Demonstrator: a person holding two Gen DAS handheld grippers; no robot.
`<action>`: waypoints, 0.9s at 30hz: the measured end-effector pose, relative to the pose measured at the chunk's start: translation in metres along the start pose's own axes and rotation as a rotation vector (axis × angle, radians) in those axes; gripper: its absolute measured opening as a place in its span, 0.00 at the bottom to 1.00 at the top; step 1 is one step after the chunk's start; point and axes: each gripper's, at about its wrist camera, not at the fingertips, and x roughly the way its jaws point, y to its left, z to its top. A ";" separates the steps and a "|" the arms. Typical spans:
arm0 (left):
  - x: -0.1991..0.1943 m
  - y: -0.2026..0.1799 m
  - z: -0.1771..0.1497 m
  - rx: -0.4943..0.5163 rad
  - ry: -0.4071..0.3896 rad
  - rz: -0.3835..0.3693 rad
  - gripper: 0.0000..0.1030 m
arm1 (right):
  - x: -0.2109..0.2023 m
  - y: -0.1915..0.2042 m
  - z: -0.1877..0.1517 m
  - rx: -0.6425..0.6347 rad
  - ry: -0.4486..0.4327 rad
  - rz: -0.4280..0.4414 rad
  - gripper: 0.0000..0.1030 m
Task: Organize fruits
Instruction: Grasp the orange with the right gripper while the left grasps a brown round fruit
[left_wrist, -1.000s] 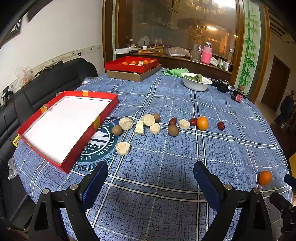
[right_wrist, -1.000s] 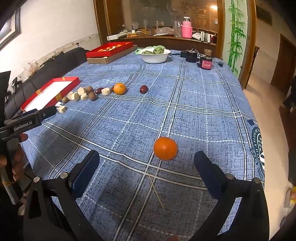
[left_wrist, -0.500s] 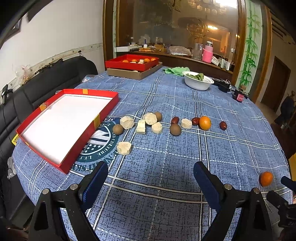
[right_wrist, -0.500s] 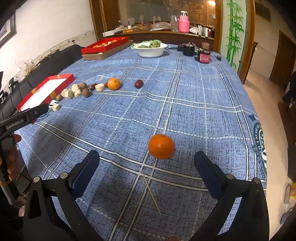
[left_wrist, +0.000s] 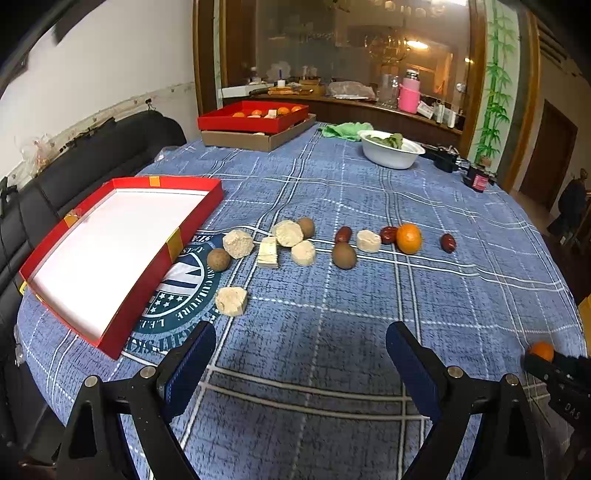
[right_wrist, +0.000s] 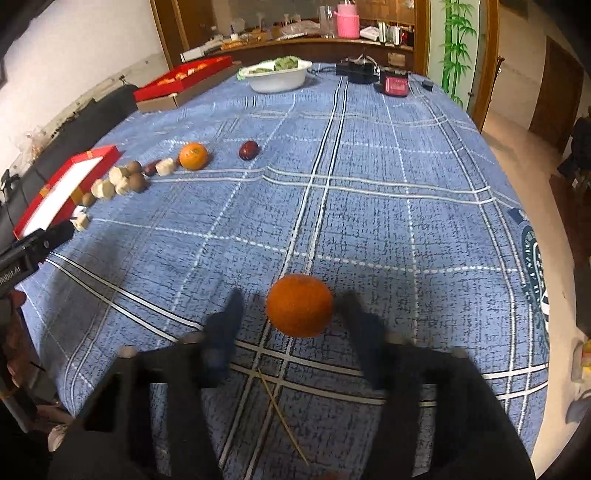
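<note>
Closing in from a wide spread, the right gripper (right_wrist: 291, 317) now brackets the mandarin (right_wrist: 300, 305) at lower centre — jaws blurred, narrowing, pads apparently not yet pressing. Best practice: keep the fruit centred, squeeze gently at its widest girth, lift straight. Left gripper (left_wrist: 301, 354), jaws wide and empty, hovers over the worktop (left_wrist: 369, 192); red box (left_wrist: 199, 210) lies mid-left.

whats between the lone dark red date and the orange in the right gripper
Only bare blue plaid tablecloth lies between the date and the orange, in the right wrist view.
</note>
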 end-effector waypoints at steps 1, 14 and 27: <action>0.003 0.001 0.002 -0.005 0.006 0.000 0.88 | 0.001 0.000 0.000 -0.002 0.000 -0.008 0.32; 0.068 -0.044 0.038 0.044 0.126 -0.055 0.62 | 0.001 -0.005 0.001 0.004 -0.020 0.032 0.32; 0.106 -0.055 0.054 0.043 0.150 0.011 0.24 | 0.003 -0.011 0.003 0.000 -0.026 0.072 0.32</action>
